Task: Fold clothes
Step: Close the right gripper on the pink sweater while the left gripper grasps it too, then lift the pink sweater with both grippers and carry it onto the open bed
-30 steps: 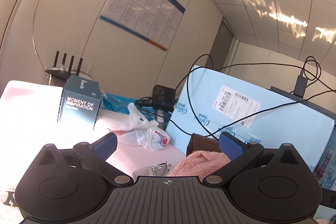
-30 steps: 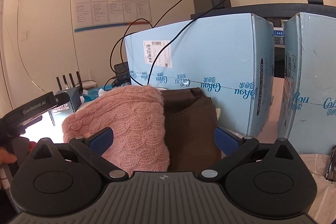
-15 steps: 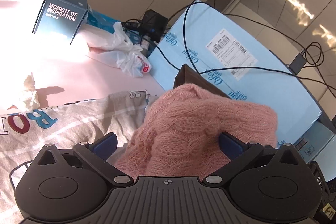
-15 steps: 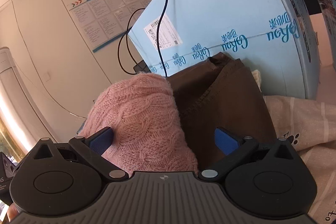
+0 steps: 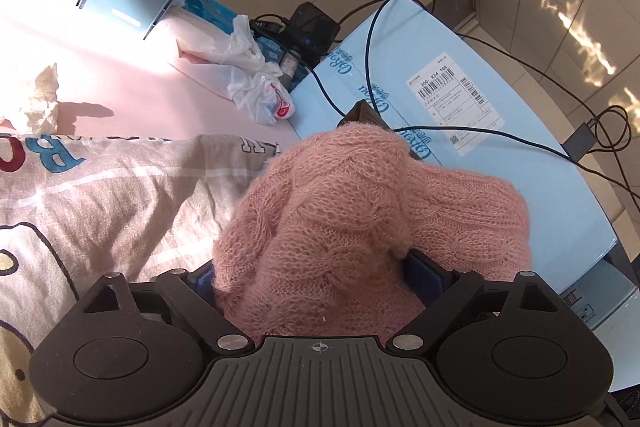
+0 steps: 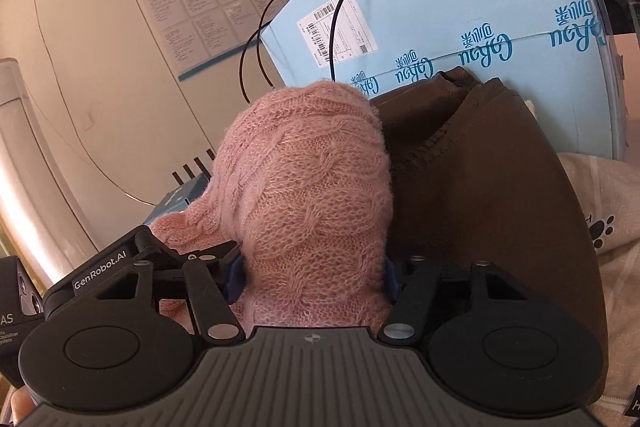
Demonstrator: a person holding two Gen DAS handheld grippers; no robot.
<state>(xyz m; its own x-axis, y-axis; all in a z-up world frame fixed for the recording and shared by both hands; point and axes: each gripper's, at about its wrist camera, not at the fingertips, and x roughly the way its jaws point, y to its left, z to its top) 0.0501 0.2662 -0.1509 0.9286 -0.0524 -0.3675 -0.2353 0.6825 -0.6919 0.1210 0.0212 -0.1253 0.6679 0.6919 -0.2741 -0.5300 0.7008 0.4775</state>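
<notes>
Both grippers, left (image 5: 316, 277) and right (image 6: 312, 273), have closed on the soft, light pink sweater (image 5: 360, 211) at frame bottom; hold thick bunched knit.

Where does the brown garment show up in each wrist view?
Left wrist: only a dark corner of the brown garment peeks above the pink sweater, upper centre.
Right wrist: brown garment fills centre-right, beside the sweater.
Shared landmark: the blue box's shipping label.

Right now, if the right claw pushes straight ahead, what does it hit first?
The pink sweater bunched in the right claw, already touching. Behind it, probably the blue carton; depth unclear.
</notes>
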